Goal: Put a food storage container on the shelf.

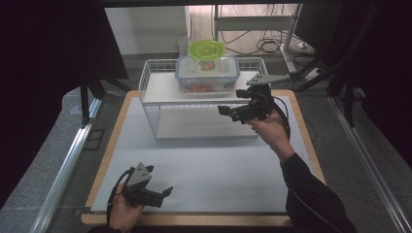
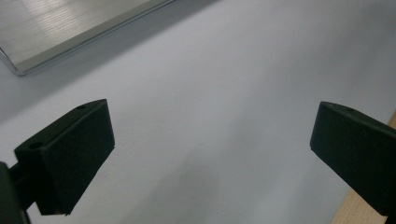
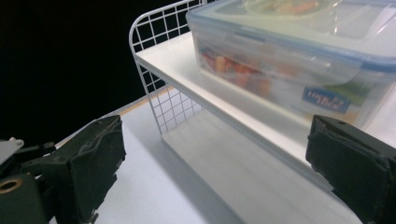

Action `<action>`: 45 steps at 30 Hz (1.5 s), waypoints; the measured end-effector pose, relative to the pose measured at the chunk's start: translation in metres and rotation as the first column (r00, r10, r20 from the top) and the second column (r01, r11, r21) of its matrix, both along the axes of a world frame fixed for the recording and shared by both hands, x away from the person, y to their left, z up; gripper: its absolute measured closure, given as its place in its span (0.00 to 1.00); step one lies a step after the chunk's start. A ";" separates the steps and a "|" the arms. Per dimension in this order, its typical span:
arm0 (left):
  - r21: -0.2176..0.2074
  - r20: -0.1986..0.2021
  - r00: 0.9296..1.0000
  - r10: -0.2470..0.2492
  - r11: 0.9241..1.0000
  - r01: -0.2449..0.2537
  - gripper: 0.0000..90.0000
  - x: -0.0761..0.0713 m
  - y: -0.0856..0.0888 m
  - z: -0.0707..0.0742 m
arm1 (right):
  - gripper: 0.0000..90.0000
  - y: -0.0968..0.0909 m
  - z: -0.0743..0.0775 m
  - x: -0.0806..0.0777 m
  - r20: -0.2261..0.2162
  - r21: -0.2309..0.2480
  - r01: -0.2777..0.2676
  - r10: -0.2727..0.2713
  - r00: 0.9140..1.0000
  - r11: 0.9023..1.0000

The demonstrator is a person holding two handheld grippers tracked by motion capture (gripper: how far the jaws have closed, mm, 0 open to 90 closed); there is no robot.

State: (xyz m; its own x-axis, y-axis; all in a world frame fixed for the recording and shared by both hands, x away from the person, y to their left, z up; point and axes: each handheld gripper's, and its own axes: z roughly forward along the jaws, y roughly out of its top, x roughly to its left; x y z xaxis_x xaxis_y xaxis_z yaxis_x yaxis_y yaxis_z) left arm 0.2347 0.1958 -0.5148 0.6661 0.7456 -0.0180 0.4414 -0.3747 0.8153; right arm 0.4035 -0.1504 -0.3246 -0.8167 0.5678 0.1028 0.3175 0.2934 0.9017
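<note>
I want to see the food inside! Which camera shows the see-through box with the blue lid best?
The right gripper view: the box is close, and orange and red food shows through its wall. The high view shows the box small, on the rack's top shelf, with a green plate on its lid. The left gripper view looks at bare table.

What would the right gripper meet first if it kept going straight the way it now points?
Probably the white wire rack: the right gripper is open and aimed at its shelf edge, just below the clear food container. Depth is unclear.
</note>
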 end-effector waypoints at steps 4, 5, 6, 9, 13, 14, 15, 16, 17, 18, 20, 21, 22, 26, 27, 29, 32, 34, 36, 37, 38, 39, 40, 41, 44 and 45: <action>0.004 0.002 1.000 -0.002 1.000 0.002 0.00 0.000 -0.001 0.000 | 0.04 -0.002 -0.007 -0.004 0.004 0.005 0.004 -0.004 1.000 1.000; 0.003 0.002 1.000 -0.002 1.000 0.002 0.00 0.000 -0.001 0.000 | 0.04 -0.003 -0.009 -0.005 0.008 0.003 0.006 -0.006 1.000 1.000; 0.003 0.002 1.000 -0.003 1.000 0.003 0.00 0.000 -0.001 0.000 | 0.04 -0.004 -0.012 -0.007 0.008 0.006 0.006 -0.006 1.000 1.000; 0.003 0.007 1.000 -0.005 1.000 0.005 0.00 -0.001 -0.001 0.000 | 0.03 -0.006 -0.016 -0.009 0.007 0.007 0.007 -0.007 1.000 1.000; 0.005 0.008 1.000 -0.007 1.000 0.007 0.00 -0.001 -0.002 0.000 | 0.03 -0.008 -0.024 -0.016 0.024 -0.006 0.002 -0.002 1.000 1.000; 0.006 0.008 1.000 -0.008 1.000 0.008 0.00 -0.001 -0.002 0.000 | 0.03 -0.009 -0.025 -0.018 0.025 -0.007 -0.002 0.002 1.000 1.000; 0.006 0.008 1.000 -0.008 1.000 0.008 0.00 -0.001 -0.002 0.000 | 0.03 -0.009 -0.025 -0.018 0.025 -0.007 -0.002 0.002 1.000 1.000; 0.005 0.006 1.000 -0.010 1.000 0.010 0.00 -0.001 -0.002 -0.001 | 0.03 -0.010 -0.029 -0.021 0.031 0.000 -0.006 0.006 0.999 1.000; 0.005 0.005 1.000 -0.011 1.000 0.011 0.00 -0.001 -0.002 -0.001 | 0.03 -0.010 -0.030 -0.022 0.034 0.000 -0.008 0.008 0.999 1.000; 0.006 0.004 1.000 -0.012 1.000 0.012 0.00 -0.001 -0.002 -0.001 | 0.04 -0.011 -0.032 -0.023 0.041 -0.001 -0.012 0.012 0.999 1.000; 0.006 0.003 1.000 -0.013 1.000 0.013 0.00 -0.001 -0.002 -0.001 | 0.04 -0.012 -0.035 -0.026 0.050 -0.009 -0.010 0.011 0.999 1.000; 0.005 0.004 1.000 -0.015 1.000 0.015 0.00 -0.001 -0.003 -0.001 | 0.04 -0.013 -0.037 -0.027 0.052 -0.010 -0.011 0.011 0.999 1.000; 0.004 0.005 1.000 -0.016 1.000 0.016 0.00 -0.001 -0.003 -0.001 | 0.04 -0.013 -0.039 -0.028 0.053 -0.011 -0.013 0.014 0.999 1.000; 0.005 0.004 1.000 -0.019 1.000 0.019 0.00 -0.001 -0.003 -0.001 | 0.04 -0.014 -0.045 -0.030 0.058 -0.029 -0.011 0.013 0.998 1.000; 0.005 0.003 1.000 -0.020 1.000 0.020 0.00 -0.001 -0.003 -0.001 | 0.04 -0.014 -0.047 -0.030 0.058 -0.036 -0.014 0.016 0.998 0.999; 0.007 0.003 1.000 -0.022 1.000 0.022 0.00 -0.001 -0.003 -0.001 | 0.04 -0.014 -0.049 -0.032 0.064 -0.039 -0.016 0.018 0.998 0.999; 0.010 0.000 1.000 -0.026 1.000 0.026 0.00 -0.001 -0.003 -0.001 | 0.04 -0.014 -0.052 -0.035 0.075 -0.056 -0.024 0.029 0.997 0.998; 0.011 0.003 1.000 -0.029 1.000 0.029 0.00 -0.001 -0.003 -0.001 | 0.03 -0.014 -0.053 -0.038 0.084 -0.068 -0.026 0.031 0.996 0.997; 0.013 0.002 1.000 -0.029 1.000 0.029 0.00 -0.001 -0.004 -0.001 | 0.03 -0.014 -0.054 -0.040 0.094 -0.078 -0.025 0.032 0.995 0.997; 0.013 0.001 1.000 -0.029 1.000 0.029 0.00 -0.001 -0.004 -0.002 | 0.03 -0.015 -0.055 -0.042 0.098 -0.081 -0.024 0.032 0.995 0.996; 0.013 0.001 1.000 -0.029 1.000 0.029 0.00 -0.001 -0.004 -0.002 | 0.03 -0.015 -0.055 -0.043 0.097 -0.083 -0.023 0.031 0.995 0.996; 0.013 -0.001 1.000 -0.029 0.999 0.029 0.00 -0.001 -0.004 -0.002 | 0.03 -0.015 -0.055 -0.043 0.097 -0.083 -0.023 0.031 0.995 0.996; 0.017 -0.001 1.000 -0.029 0.999 0.029 0.00 -0.001 -0.004 -0.002 | 0.03 -0.017 -0.056 -0.045 0.100 -0.085 -0.025 0.033 0.994 0.996; 0.018 -0.001 1.000 -0.030 0.999 0.030 0.00 -0.001 -0.005 -0.002 | 0.03 -0.018 -0.057 -0.047 0.098 -0.083 -0.028 0.036 0.995 0.996; 0.021 -0.002 0.999 -0.032 0.999 0.032 0.00 -0.001 -0.005 -0.002 | 0.03 -0.020 -0.060 -0.050 0.093 -0.077 -0.035 0.043 0.995 0.996; 0.021 -0.003 0.999 -0.034 0.999 0.034 0.00 -0.001 -0.005 -0.002 | 0.03 -0.020 -0.061 -0.051 0.090 -0.078 -0.037 0.044 0.995 0.996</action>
